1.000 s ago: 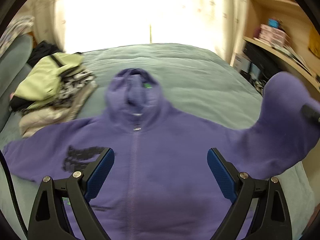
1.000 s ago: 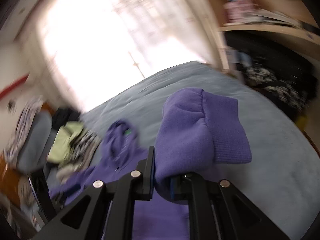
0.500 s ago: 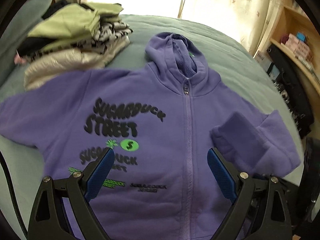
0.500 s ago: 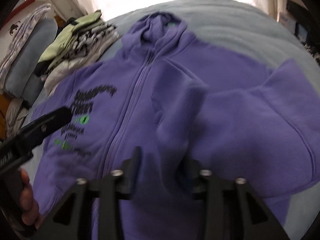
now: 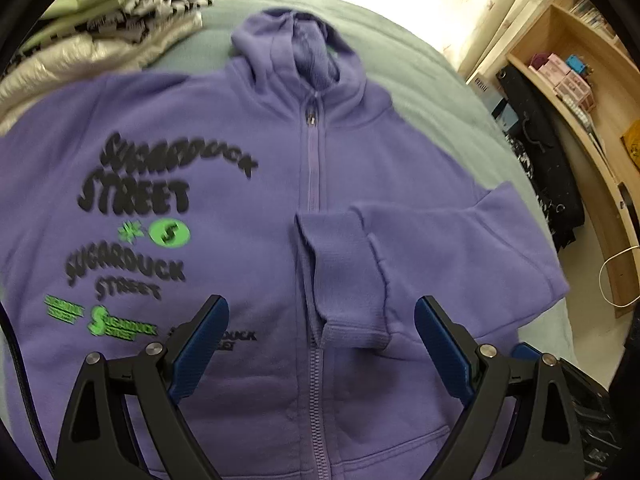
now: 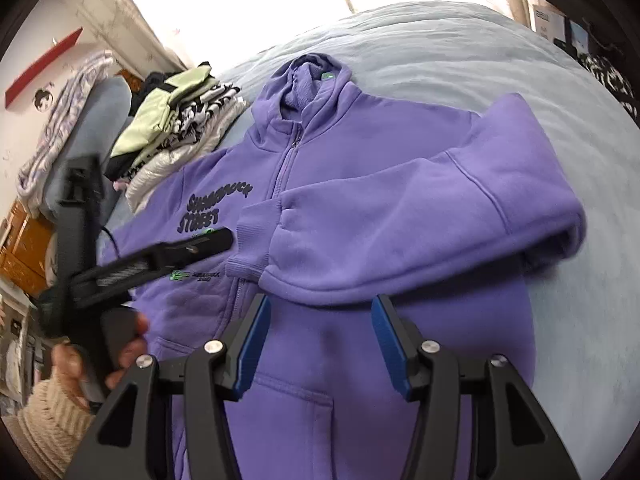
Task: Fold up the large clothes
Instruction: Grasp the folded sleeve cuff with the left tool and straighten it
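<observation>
A purple zip hoodie [image 5: 248, 128] with black and green lettering lies face up on the bed, hood away from me. Its right sleeve [image 6: 400, 216] is folded across the chest, and the cuff [image 5: 344, 276] rests by the zipper. My left gripper [image 5: 322, 316] hovers open above the hoodie's lower front, nothing between its blue pads. My right gripper [image 6: 320, 312] is over the hem below the folded sleeve; its jaws are opening and hold nothing. In the right wrist view the left gripper [image 6: 216, 240] reaches in from the left, held by a hand [image 6: 76, 360].
A stack of folded clothes [image 5: 104, 16] sits at the bed's far left, beside the hoodie's left shoulder. Light blue bedding [image 6: 500, 56] lies bare to the right. Wooden shelves [image 5: 580, 92] with boxes and dark hanging items stand right of the bed.
The right gripper let go of the sleeve cuff after carrying it across the chest; the sleeve now lies folded. Both grippers dropped lower and tilted down toward the hoodie.
</observation>
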The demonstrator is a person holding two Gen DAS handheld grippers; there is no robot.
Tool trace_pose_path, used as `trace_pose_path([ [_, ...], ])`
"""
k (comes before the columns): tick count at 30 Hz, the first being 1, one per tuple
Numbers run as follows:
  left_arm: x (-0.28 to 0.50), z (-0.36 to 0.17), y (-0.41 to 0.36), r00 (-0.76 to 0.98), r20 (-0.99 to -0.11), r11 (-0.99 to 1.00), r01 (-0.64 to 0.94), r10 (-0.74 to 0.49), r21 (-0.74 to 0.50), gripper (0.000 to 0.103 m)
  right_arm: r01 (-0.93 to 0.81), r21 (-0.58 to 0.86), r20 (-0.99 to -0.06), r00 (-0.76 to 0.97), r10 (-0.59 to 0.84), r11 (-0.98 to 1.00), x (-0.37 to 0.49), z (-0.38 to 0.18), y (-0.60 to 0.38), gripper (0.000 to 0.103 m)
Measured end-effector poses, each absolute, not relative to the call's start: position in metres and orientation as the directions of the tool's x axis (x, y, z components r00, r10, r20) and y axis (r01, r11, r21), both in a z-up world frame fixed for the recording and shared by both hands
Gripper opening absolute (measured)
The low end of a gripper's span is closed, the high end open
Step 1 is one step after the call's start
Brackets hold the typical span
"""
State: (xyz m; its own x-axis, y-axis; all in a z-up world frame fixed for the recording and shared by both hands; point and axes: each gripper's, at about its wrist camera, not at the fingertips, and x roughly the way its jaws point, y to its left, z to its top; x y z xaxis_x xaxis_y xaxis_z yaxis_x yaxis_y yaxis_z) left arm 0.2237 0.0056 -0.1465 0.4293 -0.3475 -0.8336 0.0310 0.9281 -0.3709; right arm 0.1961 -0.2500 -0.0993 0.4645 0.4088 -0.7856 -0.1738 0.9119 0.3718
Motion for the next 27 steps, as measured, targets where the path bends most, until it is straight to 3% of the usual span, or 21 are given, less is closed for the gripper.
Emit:
trace_pose_path([
  [4, 0.232, -0.165, -0.005, 0.397, -0.856, 0.934, 0.007, -0.331, -0.357, 0.089, -0.162, 0.377, -0.791, 0.457, 0.408, 0.912, 0.193, -0.106, -0.249, 0.053],
  [6, 0.233, -0.166, -0.015, 0.392, -0.865, 0.946, 0.038, -0.312, -0.323, 0.054, -0.165, 0.377, -0.794, 0.449, 0.41, 0.911, 0.192, -0.11, -0.248, 0.053],
  [8, 0.235, -0.162, -0.028, 0.402, -0.876, 0.963, 0.075, -0.266, -0.258, 0.038, -0.166, 0.362, -0.799, 0.451, 0.397, 0.917, 0.19, -0.112, -0.247, 0.053],
  [9, 0.235, -0.158, -0.032, 0.425, -0.867, 0.965, 0.103, -0.261, -0.24, 0.009, -0.167, 0.36, -0.8, 0.452, 0.395, 0.918, 0.189, -0.113, -0.248, 0.053],
  [14, 0.232, -0.116, -0.043, 0.536, -0.794, 0.958, 0.178, -0.285, -0.224, 0.008, -0.153, 0.363, -0.794, 0.465, 0.391, 0.919, 0.184, -0.112, -0.256, 0.053],
  [22, 0.232, -0.026, -0.016, 0.769, -0.612, 0.982, 0.168, -0.185, -0.085, 0.008, -0.132, 0.35, -0.761, 0.537, 0.364, 0.927, 0.171, -0.09, -0.278, 0.053],
  [27, 0.26, -0.055, 0.016, 0.722, -0.685, 0.995, 0.091, -0.1, -0.049, 0.009, -0.114, 0.309, -0.778, 0.541, 0.32, 0.944, 0.172, -0.092, -0.285, 0.053],
])
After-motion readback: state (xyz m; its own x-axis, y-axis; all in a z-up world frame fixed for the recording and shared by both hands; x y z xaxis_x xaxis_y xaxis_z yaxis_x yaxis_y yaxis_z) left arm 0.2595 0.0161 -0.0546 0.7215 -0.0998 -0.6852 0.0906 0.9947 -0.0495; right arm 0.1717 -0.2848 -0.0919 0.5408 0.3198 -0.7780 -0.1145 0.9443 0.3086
